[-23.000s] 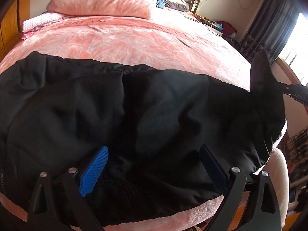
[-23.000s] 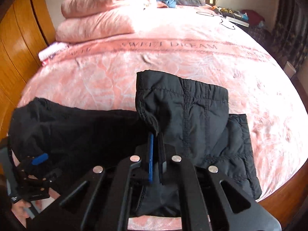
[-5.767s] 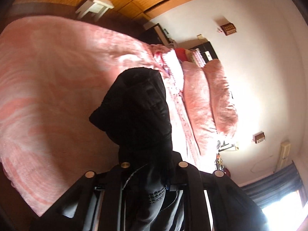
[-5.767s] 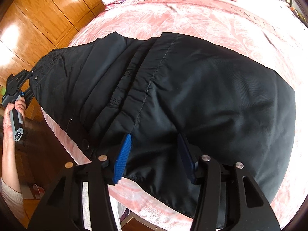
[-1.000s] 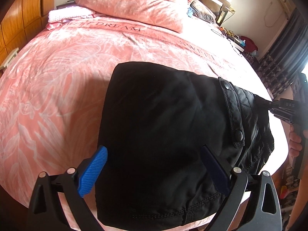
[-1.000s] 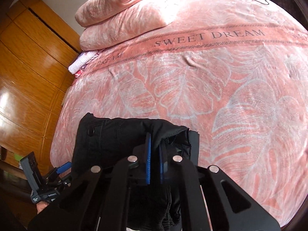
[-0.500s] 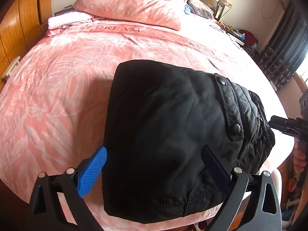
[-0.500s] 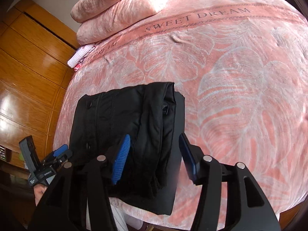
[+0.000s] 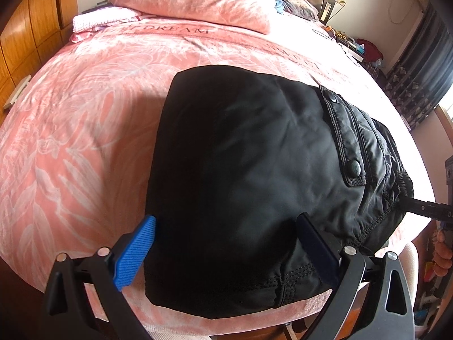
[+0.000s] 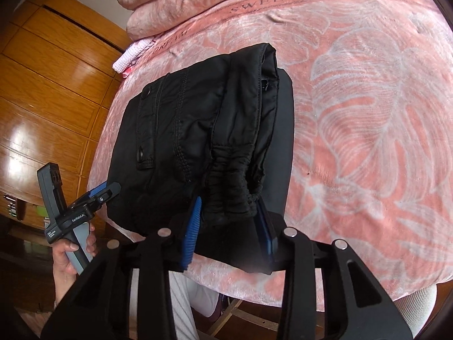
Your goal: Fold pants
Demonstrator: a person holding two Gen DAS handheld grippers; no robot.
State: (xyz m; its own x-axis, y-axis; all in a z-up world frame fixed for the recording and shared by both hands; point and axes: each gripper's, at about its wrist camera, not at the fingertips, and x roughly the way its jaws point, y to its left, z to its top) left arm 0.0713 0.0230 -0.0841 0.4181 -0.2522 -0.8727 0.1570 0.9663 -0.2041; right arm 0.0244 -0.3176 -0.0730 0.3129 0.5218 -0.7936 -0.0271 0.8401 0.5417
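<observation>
The black pants (image 9: 254, 170) lie folded into a thick rectangular bundle near the front edge of the pink bed; they also show in the right wrist view (image 10: 203, 130). My left gripper (image 9: 226, 243) is open, its blue fingers spread wide over the bundle's near edge. My right gripper (image 10: 229, 221) is open, with its fingers on either side of the gathered elastic waistband (image 10: 232, 192) at the bundle's near end. The left gripper also shows in the right wrist view (image 10: 99, 195), held in a hand at the bundle's left corner.
The pink leaf-patterned bedspread (image 9: 85, 107) covers the bed. Pink pillows (image 9: 192, 0) are stacked at the head. A wooden wardrobe (image 10: 42, 85) stands beside the bed. Dark curtains (image 9: 419, 65) hang at the far right, with clutter near them.
My right gripper has let go of the pants and moved closer, its fingers now around the waistband. My left gripper stayed open and drew a little nearer the bundle.
</observation>
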